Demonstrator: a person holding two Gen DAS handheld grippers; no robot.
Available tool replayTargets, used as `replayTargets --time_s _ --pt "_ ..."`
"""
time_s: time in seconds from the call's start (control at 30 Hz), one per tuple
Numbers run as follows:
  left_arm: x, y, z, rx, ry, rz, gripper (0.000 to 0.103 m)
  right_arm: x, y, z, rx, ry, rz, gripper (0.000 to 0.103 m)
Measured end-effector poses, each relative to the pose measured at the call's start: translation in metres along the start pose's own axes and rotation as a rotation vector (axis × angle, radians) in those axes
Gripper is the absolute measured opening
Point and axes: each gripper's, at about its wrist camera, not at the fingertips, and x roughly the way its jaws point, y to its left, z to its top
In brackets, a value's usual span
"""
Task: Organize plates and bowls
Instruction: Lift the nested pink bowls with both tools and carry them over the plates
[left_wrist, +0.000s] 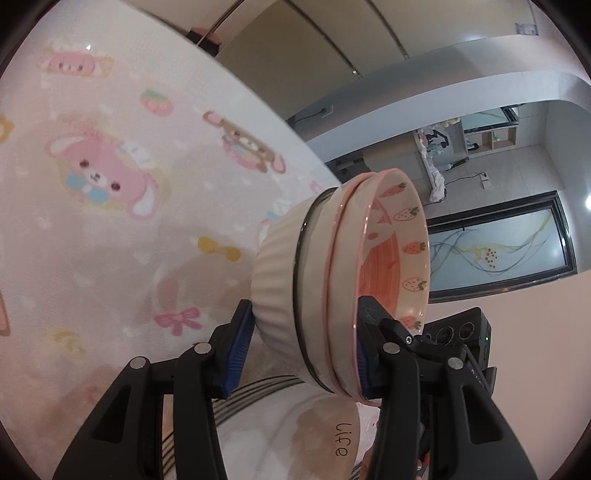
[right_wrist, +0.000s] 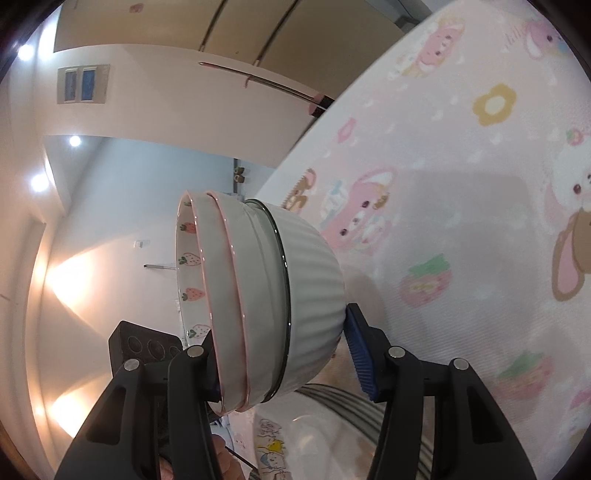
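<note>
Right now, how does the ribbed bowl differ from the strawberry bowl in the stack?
The ribbed bowl is plain white with vertical ridges and a dark rim line; the strawberry bowl is smooth, pink-rimmed, with strawberries painted inside. The ribbed bowl sits at the bottom, the strawberry bowl on top. Both are tilted together, held by the left gripper and right gripper.

A pale pink tablecloth printed with cartoon rabbits, bears, bows and strawberries (left_wrist: 110, 206) is spread over the table. Beige cabinet doors with long metal handles (left_wrist: 295, 48) are seen beyond it. A dark-framed frosted glass panel with a swirled pattern (left_wrist: 498, 247) is set in the wall. Round recessed ceiling lights (right_wrist: 75, 140) are lit.
</note>
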Motion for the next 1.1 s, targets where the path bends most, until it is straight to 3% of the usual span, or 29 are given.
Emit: replayTargets --time_s 0.33,0.6,1.1 --pt "-0.031 -0.037 -0.004 0.086 -0.075 -0.033 0.045 -0.030 0.034 -0.011 -0.068 -0.051 0.051 0.055" --pt "-0.045 -0.051 -0.009 0.104 -0.090 -0.088 0.045 -0.054 0.052 -0.019 -0.108 -0.070 0.075 0.055" --pt "-0.101 -0.095 -0.037 0.186 -0.158 -0.106 0.045 -0.118 0.109 -0.060 -0.183 -0.117 0.124 0.055"
